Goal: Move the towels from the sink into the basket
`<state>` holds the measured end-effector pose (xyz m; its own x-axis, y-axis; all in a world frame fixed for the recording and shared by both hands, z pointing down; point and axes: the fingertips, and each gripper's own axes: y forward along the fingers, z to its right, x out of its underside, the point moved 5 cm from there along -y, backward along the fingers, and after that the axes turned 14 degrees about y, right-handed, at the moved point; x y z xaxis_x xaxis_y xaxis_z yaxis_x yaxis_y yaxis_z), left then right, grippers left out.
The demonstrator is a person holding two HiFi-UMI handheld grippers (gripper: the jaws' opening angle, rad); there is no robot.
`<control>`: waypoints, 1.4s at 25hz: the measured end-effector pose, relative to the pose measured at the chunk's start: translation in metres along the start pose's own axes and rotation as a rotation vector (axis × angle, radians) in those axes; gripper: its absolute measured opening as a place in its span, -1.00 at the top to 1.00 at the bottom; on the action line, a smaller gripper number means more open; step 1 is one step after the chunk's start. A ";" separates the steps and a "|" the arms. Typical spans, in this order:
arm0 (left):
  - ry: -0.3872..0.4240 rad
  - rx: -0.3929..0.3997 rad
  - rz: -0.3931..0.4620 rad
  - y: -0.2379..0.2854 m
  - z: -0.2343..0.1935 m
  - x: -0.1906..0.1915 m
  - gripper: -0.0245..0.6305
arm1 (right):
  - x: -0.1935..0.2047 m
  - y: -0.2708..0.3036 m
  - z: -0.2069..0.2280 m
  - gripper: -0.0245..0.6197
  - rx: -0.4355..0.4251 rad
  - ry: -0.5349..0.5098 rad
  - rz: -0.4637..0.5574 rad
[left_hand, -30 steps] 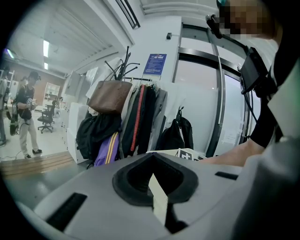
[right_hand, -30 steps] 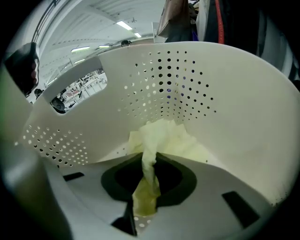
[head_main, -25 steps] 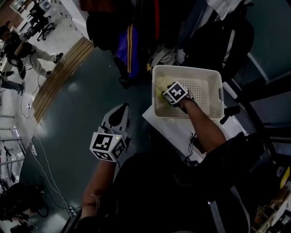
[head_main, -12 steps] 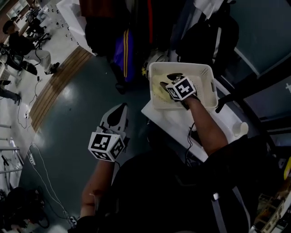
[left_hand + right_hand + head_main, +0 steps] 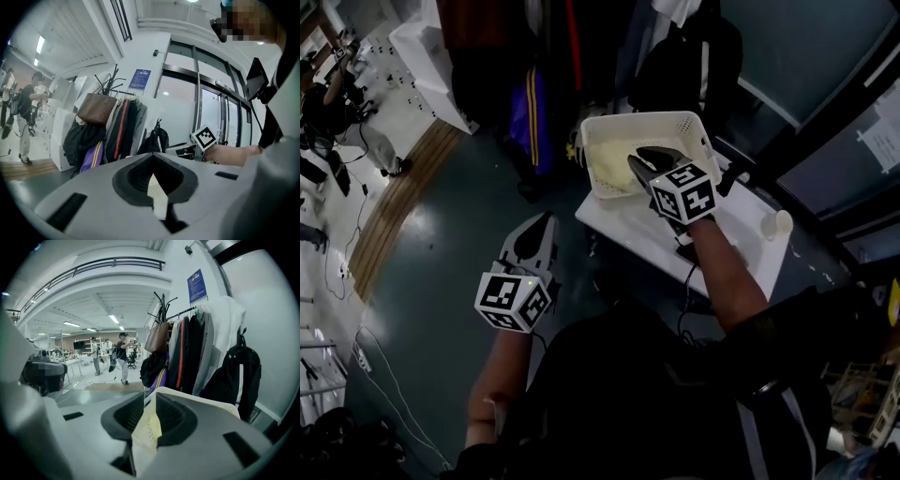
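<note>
right gripper (image 5: pixel 639 161) lifts clear of the white basket (image 5: pixel 649 117) on the bench (image 5: pixel 645 234), leaving a pale yellow towel (image 5: pixel 607 159) lying in the basket's left half. its fingers have just been closing and now stand nearly together, a slim gap left between them. nothing is clamped there, and only the basket shows through the gap in the right gripper view.

a second ago this gripper was down inside the basket, right at the towel. half a second ago it was still low over the rim. now it hangs above the basket, apart from the cloth, so this towel looks delivered and the hand free for another.

the left gripper (image 5: pixel 542 225) waits out over the dark floor at the person's left, well apart from the basket, much as it did a second ago. its fingers are together at the tips and hold nothing.

the sink is in none of the views, so how many towels remain there cannot be told. a coat rack (image 5: pixel 187 348) hung with jackets and bags stands just behind the basket.
</note>
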<state>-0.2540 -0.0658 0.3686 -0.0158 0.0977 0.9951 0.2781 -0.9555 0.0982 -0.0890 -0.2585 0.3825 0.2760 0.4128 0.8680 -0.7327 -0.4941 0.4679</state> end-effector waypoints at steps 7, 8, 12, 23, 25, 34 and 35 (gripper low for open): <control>0.004 0.087 0.030 -0.019 0.026 -0.001 0.92 | 0.017 -0.073 -0.030 0.81 0.054 0.047 0.117; 0.006 0.098 0.033 -0.020 0.029 -0.001 0.92 | 0.020 -0.082 -0.033 0.81 0.064 0.055 0.128; 0.013 0.137 0.037 -0.023 0.043 -0.002 0.92 | 0.032 -0.113 -0.041 0.85 0.097 0.091 0.167; 0.051 0.191 0.024 0.006 0.084 -0.012 0.92 | 0.055 -0.173 -0.021 0.86 0.166 0.204 0.329; 0.059 0.200 0.029 0.015 0.093 -0.016 0.92 | 0.059 -0.177 -0.015 0.86 0.168 0.208 0.323; 0.062 0.254 0.021 0.050 0.116 -0.020 0.92 | 0.066 -0.183 0.018 0.86 0.194 0.204 0.294; 0.060 0.262 0.017 0.054 0.119 -0.019 0.92 | 0.069 -0.186 0.025 0.86 0.207 0.207 0.289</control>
<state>-0.1241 -0.0862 0.3531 -0.0641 0.0581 0.9962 0.5176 -0.8516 0.0830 0.0818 -0.1575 0.3593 -0.0697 0.3693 0.9267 -0.6149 -0.7474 0.2516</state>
